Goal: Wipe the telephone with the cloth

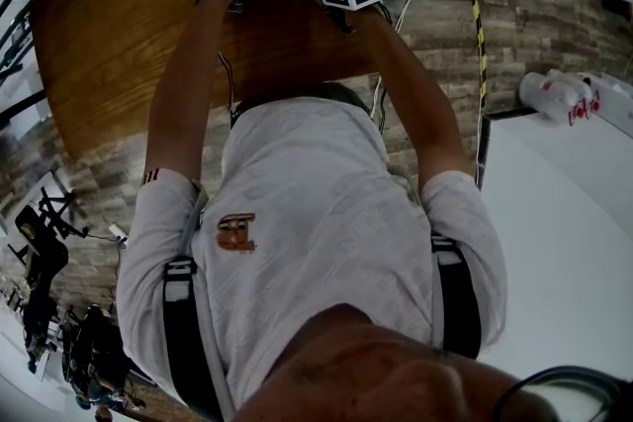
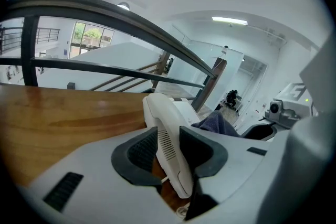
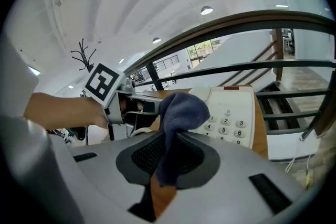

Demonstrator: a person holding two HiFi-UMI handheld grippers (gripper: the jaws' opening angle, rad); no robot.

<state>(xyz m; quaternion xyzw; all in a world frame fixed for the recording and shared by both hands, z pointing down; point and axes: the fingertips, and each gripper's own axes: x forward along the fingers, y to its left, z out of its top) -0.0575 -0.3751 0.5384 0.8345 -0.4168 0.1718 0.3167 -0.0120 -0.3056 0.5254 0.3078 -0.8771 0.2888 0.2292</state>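
We clamp the jaws of the left gripper [image 2: 169, 153] on the handset [image 2: 157, 113] at its middle, likely stiff, light, slick plastic, just beside the telephone base [image 3: 231, 118] on the desk [image 2: 63, 118], while the right gripper [image 3: 169, 157] jaws pinch the soft limp cloth [image 3: 184, 107] by one end, near that base.

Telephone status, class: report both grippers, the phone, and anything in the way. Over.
Left gripper shut on handset. Right gripper shut on cloth, by telephone base; contact unclear. No obstruction seen.
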